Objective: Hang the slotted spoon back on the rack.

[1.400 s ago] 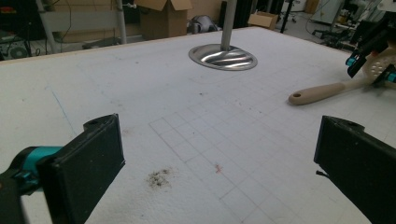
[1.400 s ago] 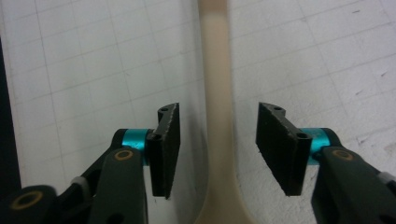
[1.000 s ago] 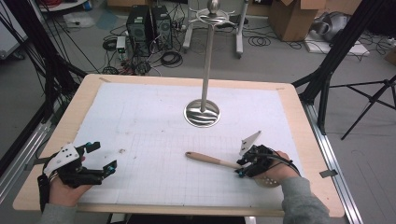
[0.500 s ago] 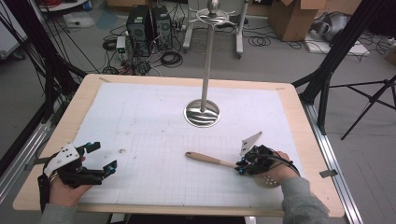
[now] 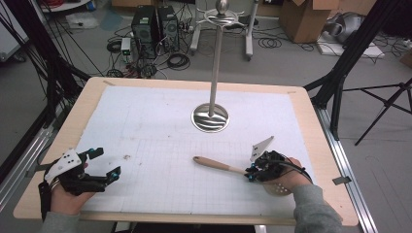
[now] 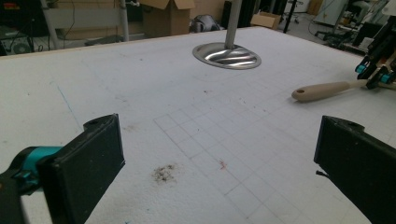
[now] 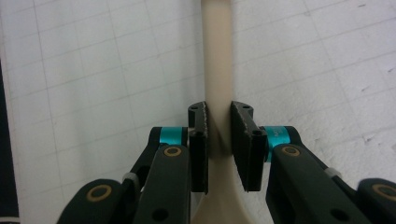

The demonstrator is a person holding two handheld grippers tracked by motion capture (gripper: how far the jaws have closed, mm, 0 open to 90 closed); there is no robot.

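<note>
Jaws of the right gripper [image 7: 218,140] have just been closing and now clamp the wooden spoon [image 5: 216,164] at its neck; it seems to lie flat on the bench [image 5: 145,121], ready to lift. Left gripper [image 5: 104,165] hangs open, idle.

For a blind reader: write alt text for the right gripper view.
The right gripper has its two black jaws closed on the neck of a pale wooden spoon. The handle runs straight up the picture over a white gridded mat.
</note>
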